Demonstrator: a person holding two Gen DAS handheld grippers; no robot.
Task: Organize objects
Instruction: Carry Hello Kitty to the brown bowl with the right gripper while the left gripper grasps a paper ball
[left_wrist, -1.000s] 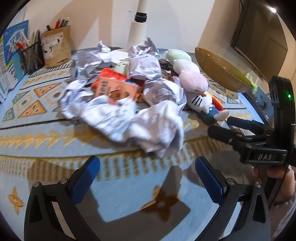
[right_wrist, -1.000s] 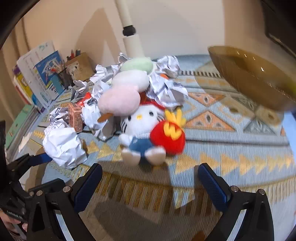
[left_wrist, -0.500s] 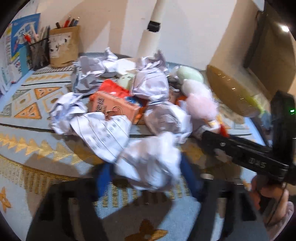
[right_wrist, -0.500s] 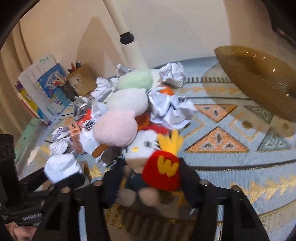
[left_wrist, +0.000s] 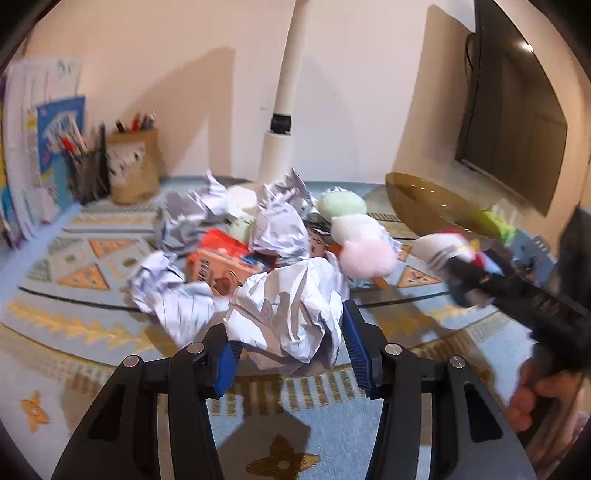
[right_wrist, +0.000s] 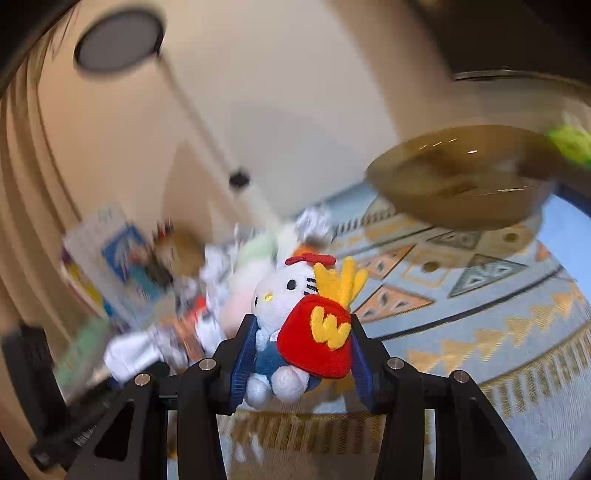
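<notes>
At the far left of the counter (left_wrist: 92, 325), against the wall, stand some books (left_wrist: 55, 155) and a pen holder (left_wrist: 133, 166). Right of them lies the heap: crumpled papers, an orange box (left_wrist: 218, 267), and three soft puffs in green, white and pink (left_wrist: 365, 254).

The left claw (left_wrist: 291, 345) is closed on a paper ball (left_wrist: 288, 317), its blue pads pressed into both sides; the ball sits at the near edge of the heap, and whether it is clear of the cloth cannot be told.

Further right, the right claw (right_wrist: 301, 354) grips a plush cat (right_wrist: 284, 310) across the body, a red pouch with a yellow W at its front. The toy looks lifted off the counter, just in front of the heap. In the left view this claw is a blur at the right edge, a person's hand (left_wrist: 539, 398) under it.

At the far right sits an amber bowl (right_wrist: 461, 184), tilted to the view, something green (right_wrist: 570, 142) at its far rim.

Judged from this, both pickups are made and the sorting step is the carry. The bowl seems the likely place for the toy; the paper probably belongs elsewhere, though no bin shows. The next move calls for firm grips, since both loads are soft and squashable, and for keeping the two claws apart.
</notes>
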